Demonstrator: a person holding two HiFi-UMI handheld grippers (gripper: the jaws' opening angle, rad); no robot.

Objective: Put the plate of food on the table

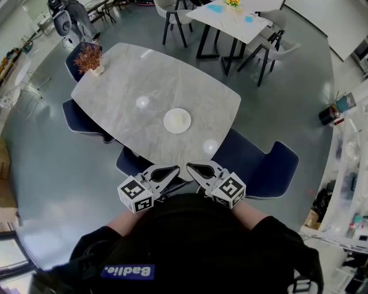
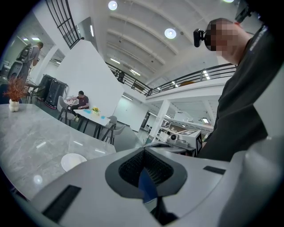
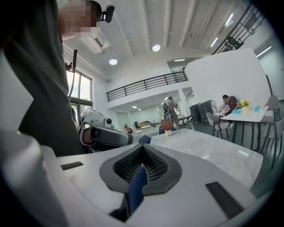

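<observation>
A white plate (image 1: pixel 177 120) rests on the grey marble table (image 1: pixel 132 80), near its close edge; I cannot tell whether food lies on it. The plate (image 2: pixel 73 160) also shows low in the left gripper view. Both grippers are held close to the person's chest, short of the table's edge, tips pointing at each other. My left gripper (image 1: pixel 172 170) is shut with nothing in it, its tips (image 2: pixel 144 151) meeting. My right gripper (image 1: pixel 193 169) is likewise shut and empty (image 3: pixel 142 148). Neither touches the plate.
A small vase with a reddish plant (image 1: pixel 89 57) stands at the table's far left corner. Dark blue chairs (image 1: pixel 259 166) sit along the near side, under and beside the grippers. A second white table (image 1: pixel 230 17) with chairs stands further back.
</observation>
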